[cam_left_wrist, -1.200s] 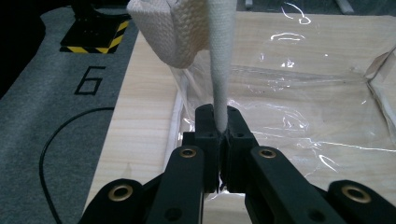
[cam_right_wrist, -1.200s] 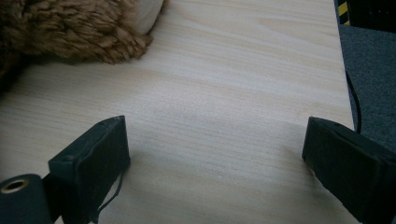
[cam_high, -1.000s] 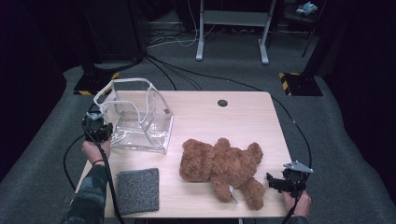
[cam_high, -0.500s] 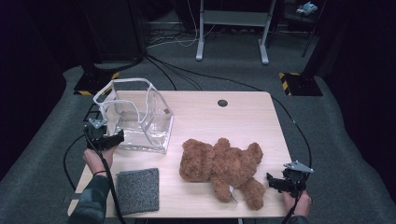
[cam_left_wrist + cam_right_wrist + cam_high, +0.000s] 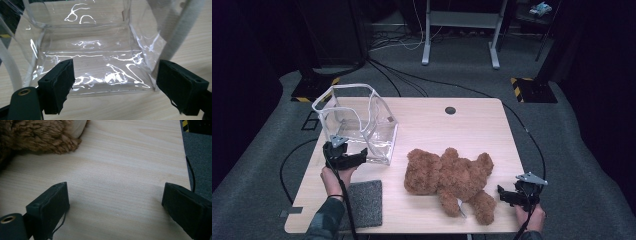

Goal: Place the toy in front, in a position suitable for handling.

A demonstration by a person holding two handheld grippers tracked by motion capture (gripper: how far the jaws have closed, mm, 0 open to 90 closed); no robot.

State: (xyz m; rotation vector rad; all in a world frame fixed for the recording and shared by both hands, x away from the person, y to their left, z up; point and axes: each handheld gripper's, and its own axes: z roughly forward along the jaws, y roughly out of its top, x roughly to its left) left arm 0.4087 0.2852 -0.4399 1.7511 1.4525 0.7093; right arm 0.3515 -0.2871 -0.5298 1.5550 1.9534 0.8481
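A clear plastic bag (image 5: 357, 120) stands open-topped at the table's left. My left gripper (image 5: 361, 156) lies low just in front of the bag's near wall, pointing right. Its jaws have just been opening and nothing is between them. In the left gripper view the left gripper (image 5: 115, 87) stands open, with the clear bag (image 5: 95, 57) and its white strap (image 5: 175, 32) just beyond the pads. A brown teddy bear (image 5: 452, 175) lies on its back mid-table. My right gripper (image 5: 506, 196) rests open by the bear's foot, and the right gripper (image 5: 116, 207) spans bare wood below the bear's fur (image 5: 37, 135).
A grey felt pad (image 5: 364, 202) lies at the front left of the wooden table (image 5: 447, 130), beside the left forearm. A round cable hole (image 5: 450, 110) sits at the back. Cables trail over the grey carpet around the table.
The left gripper has come away from the bag's left edge, moving toward the near side and right, and its jaws have gone from shut to open. The right gripper has kept still.
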